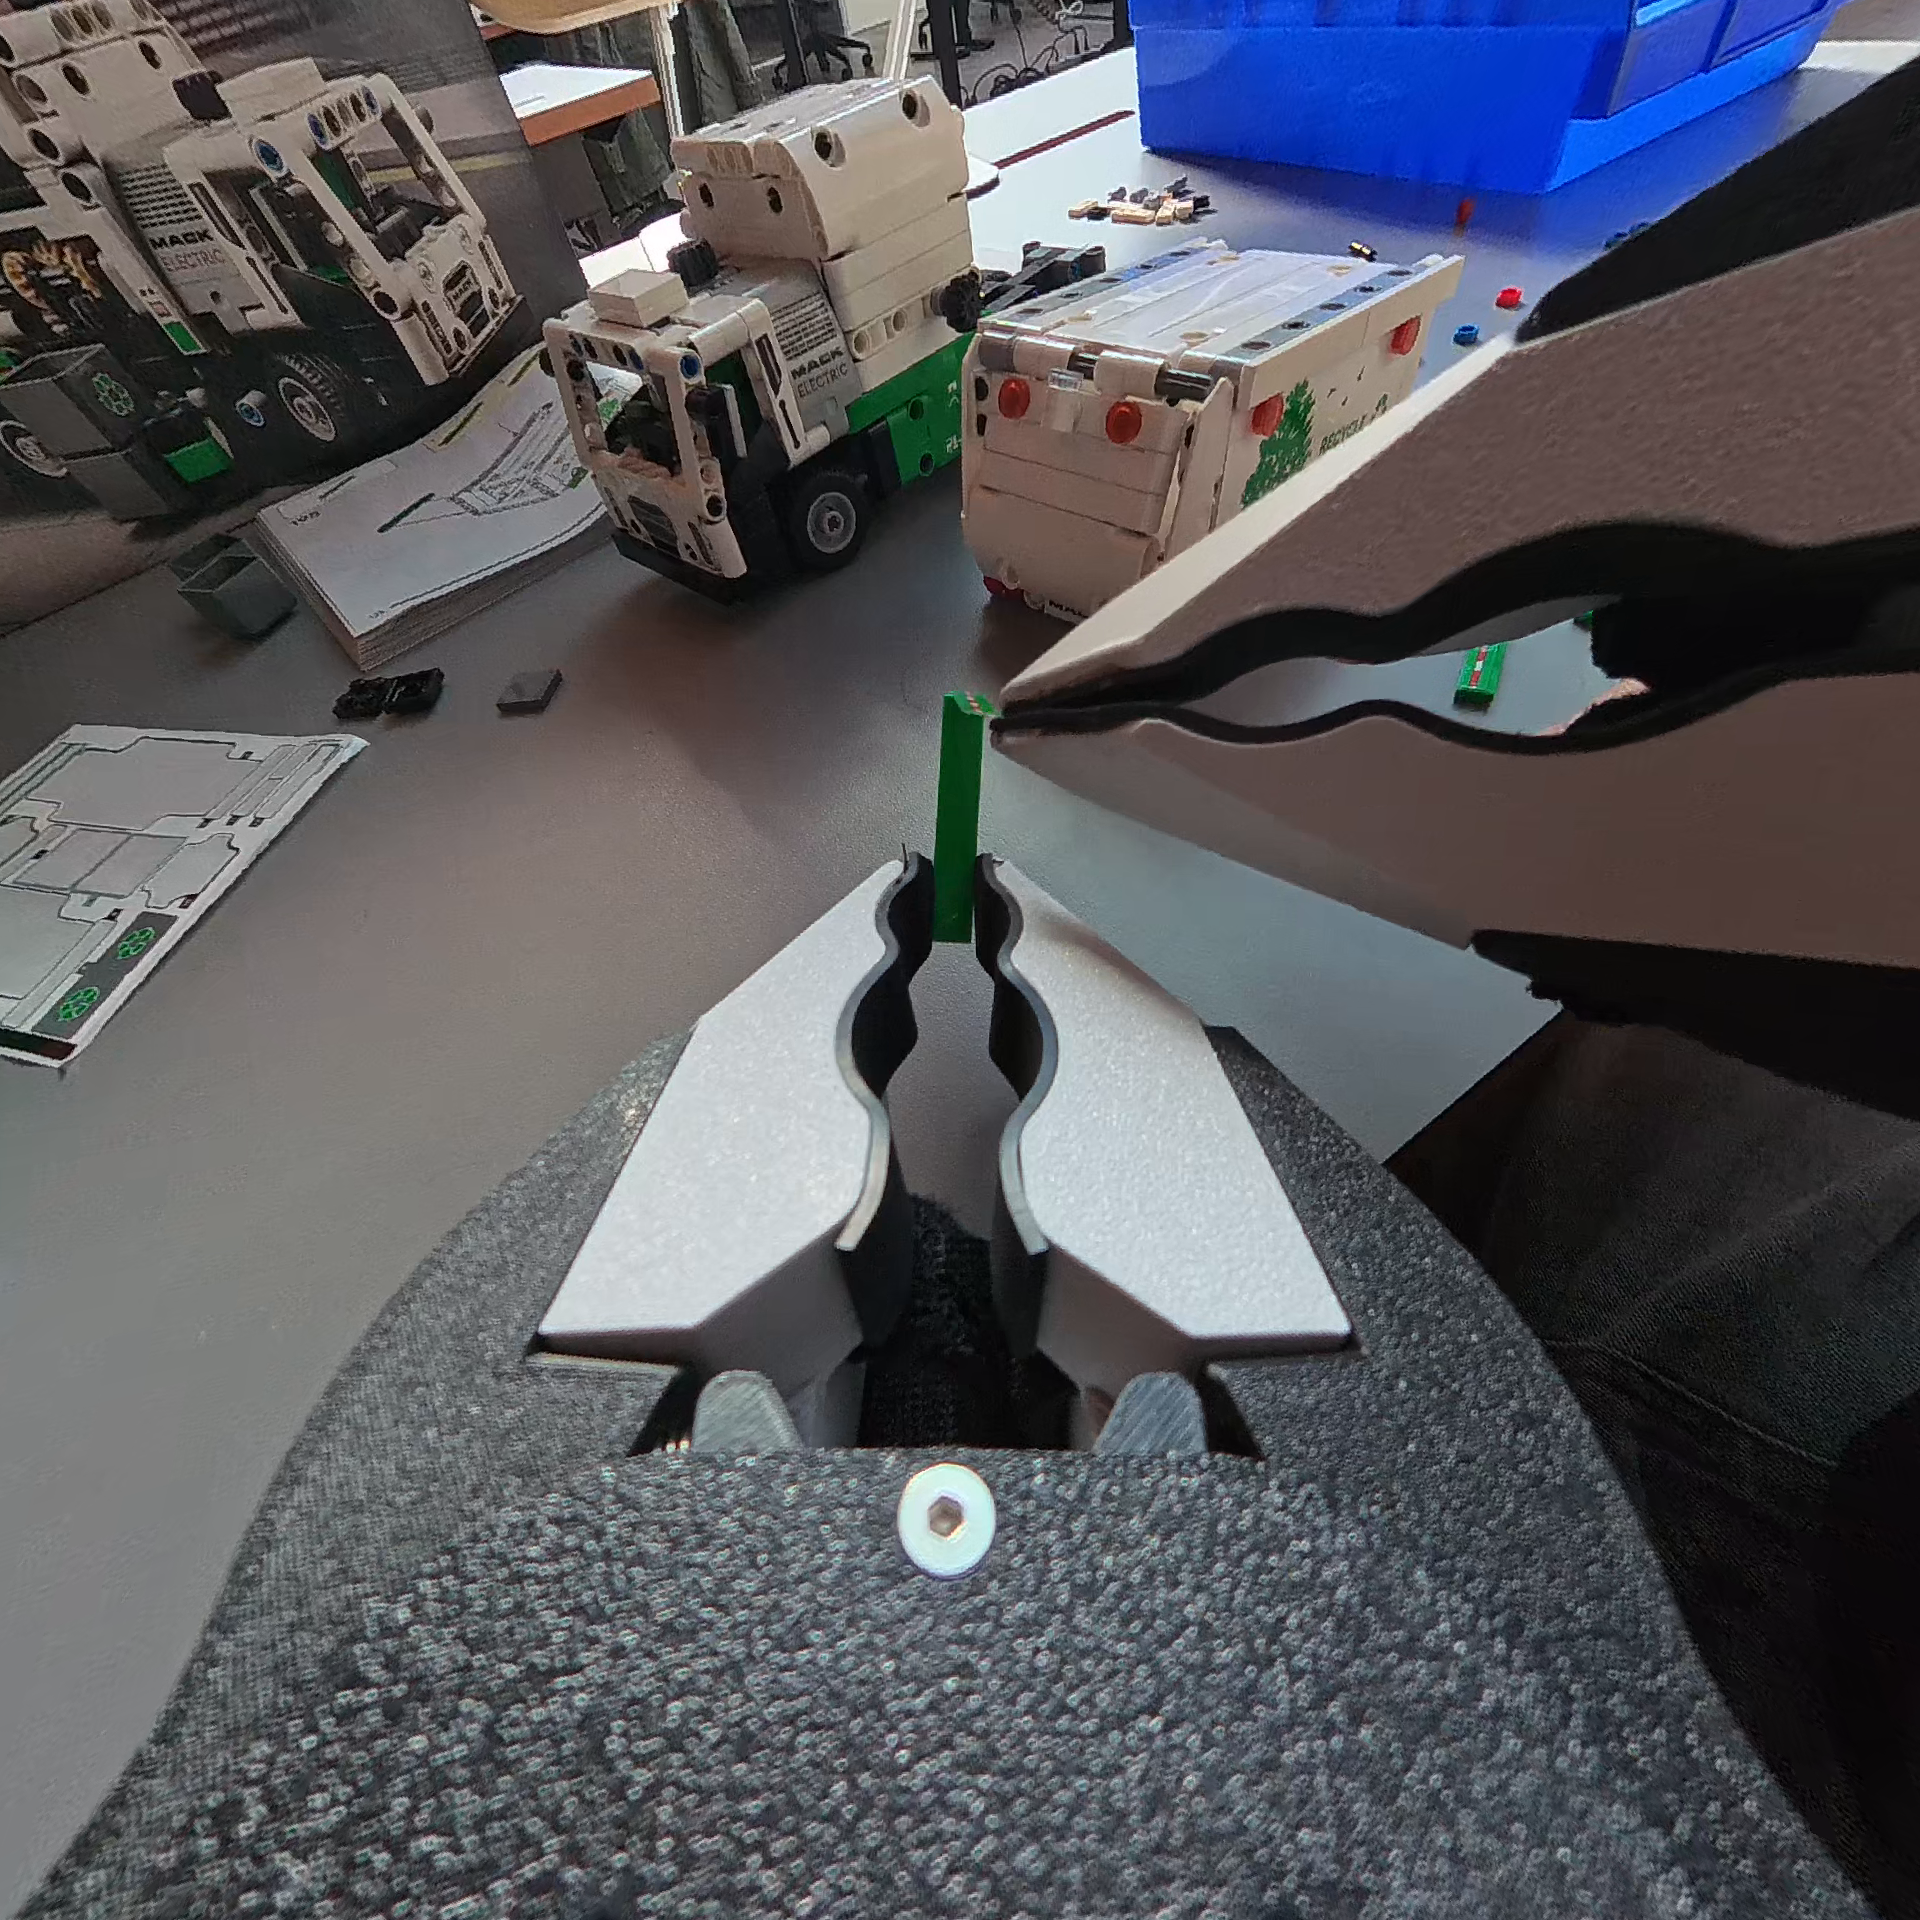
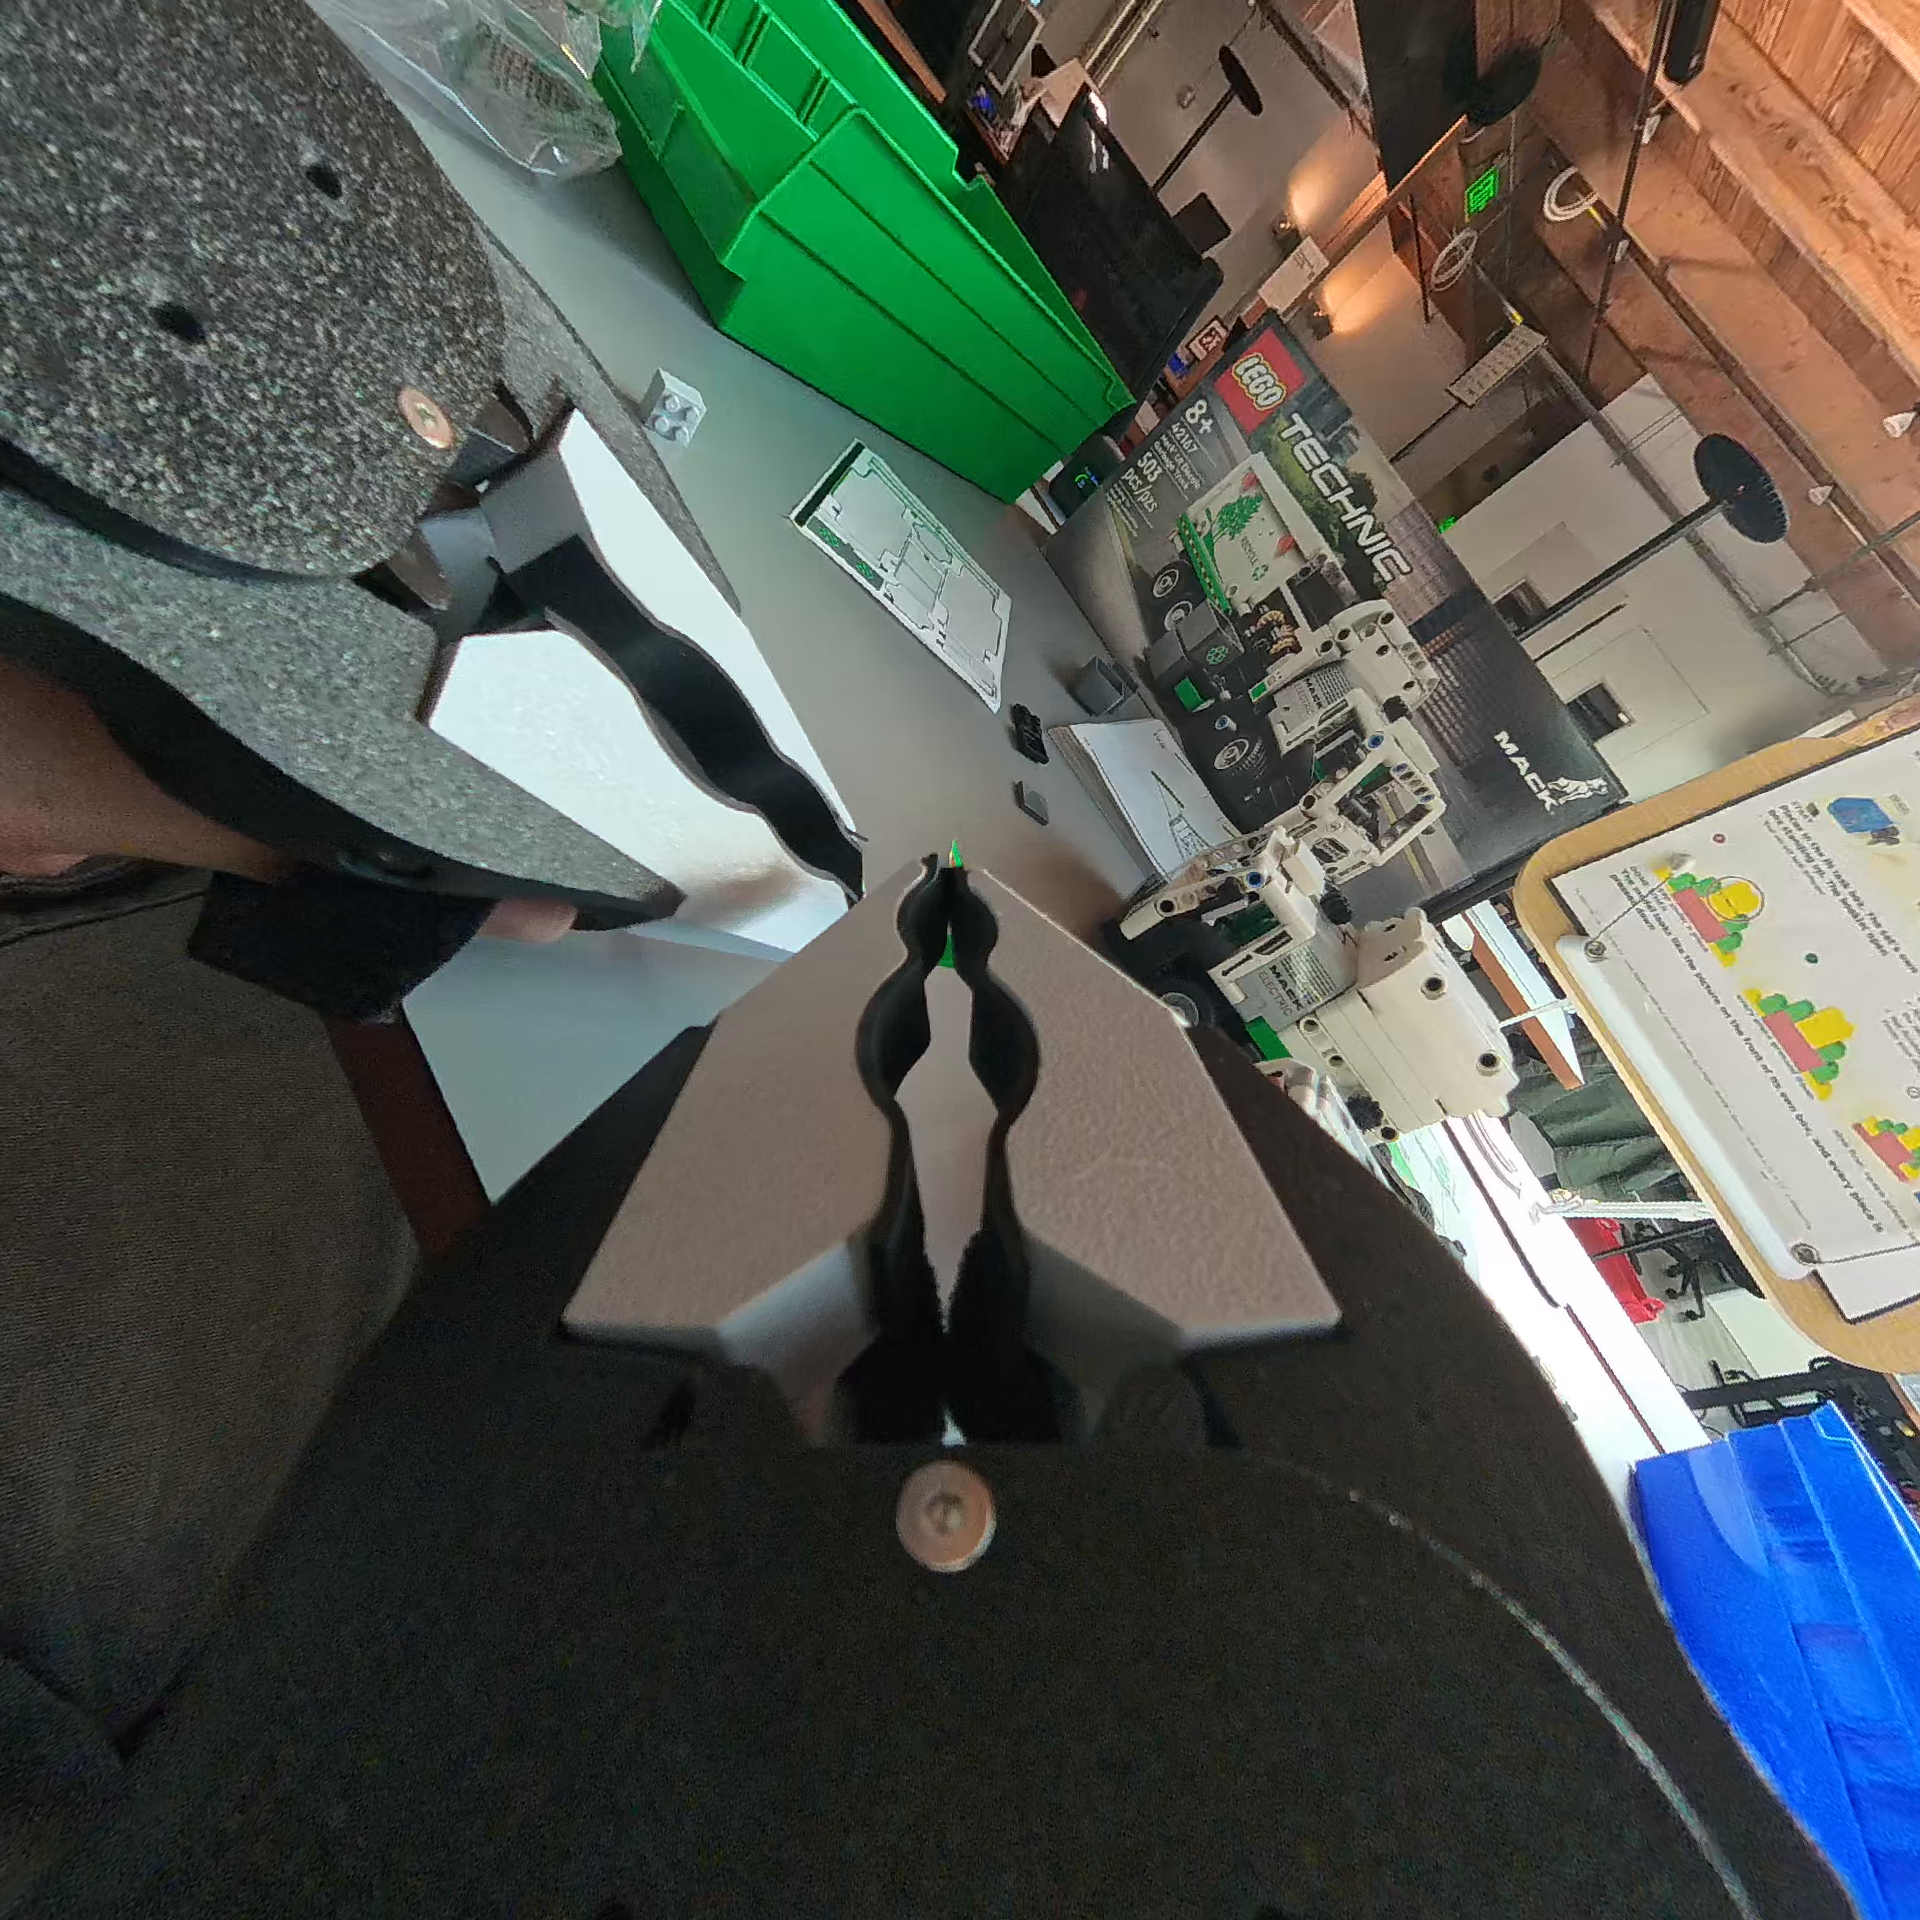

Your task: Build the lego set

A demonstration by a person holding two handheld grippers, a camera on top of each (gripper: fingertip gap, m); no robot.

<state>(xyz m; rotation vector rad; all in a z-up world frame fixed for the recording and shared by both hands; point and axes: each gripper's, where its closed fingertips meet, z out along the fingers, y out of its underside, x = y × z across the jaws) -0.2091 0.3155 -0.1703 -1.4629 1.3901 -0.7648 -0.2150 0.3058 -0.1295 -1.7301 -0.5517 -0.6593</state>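
My left gripper (image 1: 951, 883) is shut on the lower end of a green flat tile (image 1: 956, 810) and holds it upright above the grey table (image 1: 520, 935). The tile's top end bears a small red-and-white sticker (image 1: 971, 704). My right gripper (image 1: 997, 722) comes in from the right with its jaws closed, its tips touching the tile's top right corner. In the right wrist view the right gripper (image 2: 951, 881) is shut, with a sliver of the green tile (image 2: 954, 854) just past its tips and the left gripper (image 2: 727, 727) at upper left.
A white and green truck cab (image 1: 769, 395) and a white truck body (image 1: 1174, 416) stand behind. The set's box (image 1: 208, 260), an instruction booklet (image 1: 447, 530), a sticker sheet (image 1: 135, 862), another green tile (image 1: 1481, 675), loose small parts (image 1: 1143, 203) and a blue bin (image 1: 1455, 83) surround them. Green bins (image 2: 883, 239) stand farther off. The grippers' ends are close to 4 centimeters from one another.
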